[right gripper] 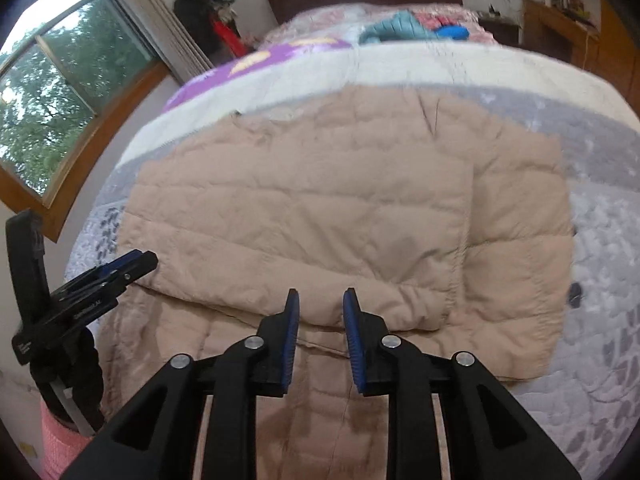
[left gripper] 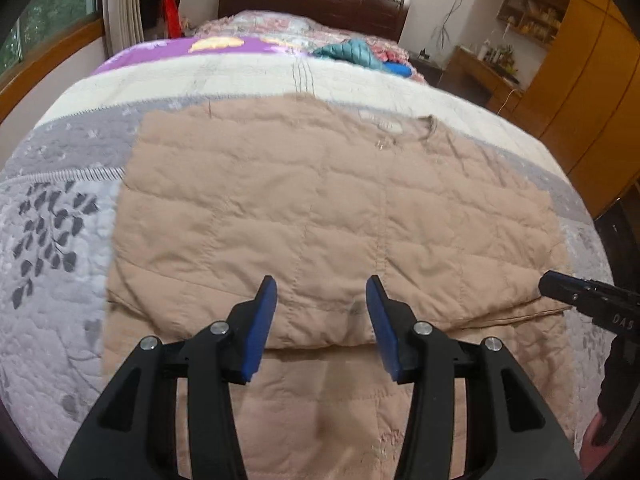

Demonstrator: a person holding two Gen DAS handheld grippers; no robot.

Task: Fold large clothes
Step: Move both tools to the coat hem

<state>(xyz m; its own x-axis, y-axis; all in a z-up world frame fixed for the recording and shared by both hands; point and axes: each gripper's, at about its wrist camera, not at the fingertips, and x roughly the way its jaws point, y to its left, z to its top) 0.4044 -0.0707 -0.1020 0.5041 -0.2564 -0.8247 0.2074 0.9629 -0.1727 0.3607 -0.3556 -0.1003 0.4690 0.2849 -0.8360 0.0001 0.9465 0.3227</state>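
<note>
A beige quilted jacket [left gripper: 320,200] [right gripper: 320,208] lies spread on the bed. Its upper layer is folded over, and the fold's edge runs across just ahead of both grippers. My left gripper [left gripper: 322,280] hovers over the near fold edge, its blue pads wide apart with nothing between them. My right gripper [right gripper: 322,291] stands over the same edge, jaws a narrow gap apart and not pressing on the cloth. In the left wrist view the right gripper [left gripper: 560,284] pokes in at the jacket's right edge. In the right wrist view the left gripper [right gripper: 140,262] sits at the jacket's left edge.
The bed's grey leaf-patterned quilt [left gripper: 60,320] [right gripper: 600,280] surrounds the jacket. Teal and blue clothes [left gripper: 352,54] [right gripper: 400,26] lie piled near the dark headboard [left gripper: 312,4]. A window [right gripper: 48,92] is at the left and wooden cupboards [left gripper: 580,100] at the right.
</note>
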